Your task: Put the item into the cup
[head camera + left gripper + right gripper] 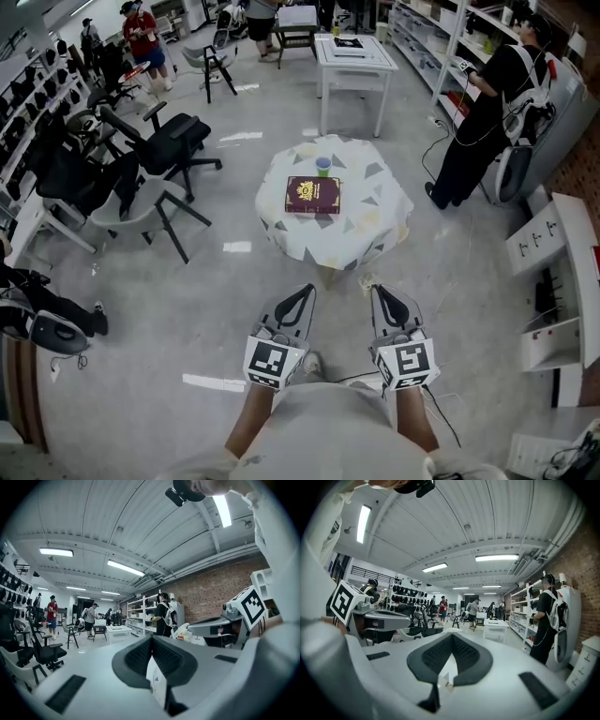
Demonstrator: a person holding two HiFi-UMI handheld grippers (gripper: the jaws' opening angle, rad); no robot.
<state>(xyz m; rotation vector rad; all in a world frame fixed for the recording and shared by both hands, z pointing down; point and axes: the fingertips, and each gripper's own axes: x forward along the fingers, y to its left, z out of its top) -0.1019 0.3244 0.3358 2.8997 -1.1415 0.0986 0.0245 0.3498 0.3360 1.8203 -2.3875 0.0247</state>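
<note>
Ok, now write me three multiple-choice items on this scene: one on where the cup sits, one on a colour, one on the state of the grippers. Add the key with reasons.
1. Where is the cup relative to the book on the table?
A. On the floor under the table
B. Just past the book's far edge, as the person sees it
C. On the middle of the book's cover

2. What colour is the book's cover?
A. Dark red
B. Bright yellow
C. White

3. How do the left gripper and right gripper stand?
A. Both shut on the cup
B. Left wide open, right shut
C. Both with jaws together, nothing between, short of the table

Key: 1 B, the head view shows the cup beyond the book on the table. 2 A, the cover is plainly dark red. 3 C, each gripper view shows the jaw tips meeting with nothing between them.
</note>
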